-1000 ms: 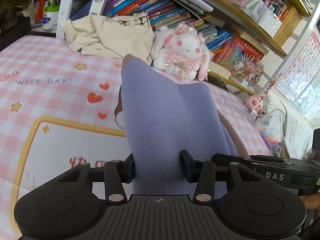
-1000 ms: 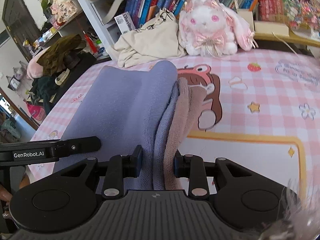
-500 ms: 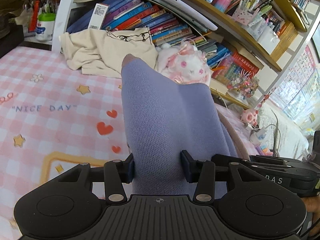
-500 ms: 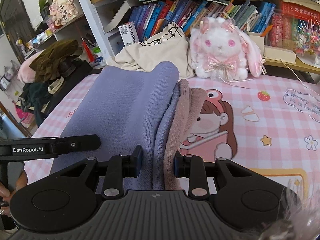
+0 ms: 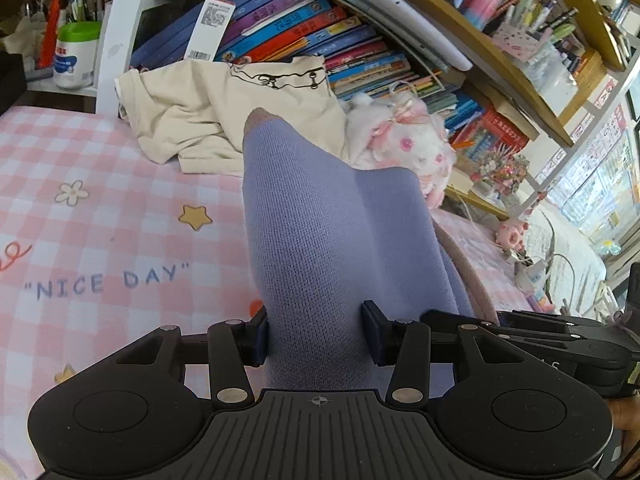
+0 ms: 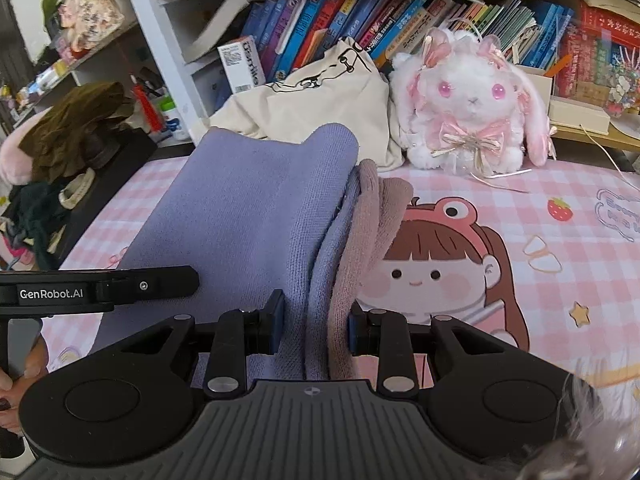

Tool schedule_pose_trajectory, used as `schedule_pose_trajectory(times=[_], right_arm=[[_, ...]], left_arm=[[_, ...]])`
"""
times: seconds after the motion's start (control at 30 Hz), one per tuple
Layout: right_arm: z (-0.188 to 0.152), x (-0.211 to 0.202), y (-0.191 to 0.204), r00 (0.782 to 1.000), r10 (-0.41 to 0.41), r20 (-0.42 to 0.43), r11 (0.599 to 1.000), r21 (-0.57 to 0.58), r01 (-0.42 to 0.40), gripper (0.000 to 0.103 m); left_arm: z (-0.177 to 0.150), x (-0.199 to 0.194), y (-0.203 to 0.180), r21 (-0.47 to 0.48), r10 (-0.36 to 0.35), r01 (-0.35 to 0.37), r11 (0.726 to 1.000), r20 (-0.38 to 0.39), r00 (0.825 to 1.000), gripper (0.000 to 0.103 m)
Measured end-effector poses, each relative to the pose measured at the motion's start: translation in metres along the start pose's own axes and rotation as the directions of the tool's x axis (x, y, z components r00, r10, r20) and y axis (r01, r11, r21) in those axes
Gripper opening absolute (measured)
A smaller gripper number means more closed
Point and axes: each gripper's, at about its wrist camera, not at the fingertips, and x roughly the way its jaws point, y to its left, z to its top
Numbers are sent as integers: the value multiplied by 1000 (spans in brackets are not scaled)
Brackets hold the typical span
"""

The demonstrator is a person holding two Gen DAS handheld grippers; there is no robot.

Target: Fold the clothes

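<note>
Pink checked cloth [image 6: 540, 200] carries 1 plush rabbit [image 6: 468, 116] and 1 cream bag [image 6: 312, 108] upper centre; 2 grippers, left gripper [image 5: 316, 334] and right gripper [image 6: 312, 328], each clench 1 lilac garment [image 5: 328, 240].

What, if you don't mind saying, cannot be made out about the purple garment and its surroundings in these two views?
- Purple garment: its type and lower part, hidden by the left gripper body.
- Pink-brown layer: lining or separate piece, unclear in the right view.
- Book titles: too small, blurred.
- Cream cloth: crumpled, shape unreadable.
</note>
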Motion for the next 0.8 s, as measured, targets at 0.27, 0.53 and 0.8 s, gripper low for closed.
schedule_pose_trajectory(times=[0.27, 0.53, 0.8], right_arm=[[30, 49, -10, 998, -36, -44, 999, 17, 37, 27], [48, 88, -27, 995, -49, -91, 998, 31, 52, 28], [58, 113, -39, 995, -28, -99, 996, 86, 36, 34]], left_arm=[[29, 44, 22, -29, -4, 3, 1000, -35, 999, 44], [44, 83, 41, -105, -2, -7, 994, -82, 997, 44], [56, 98, 57, -163, 20, -33, 986, -82, 996, 51]])
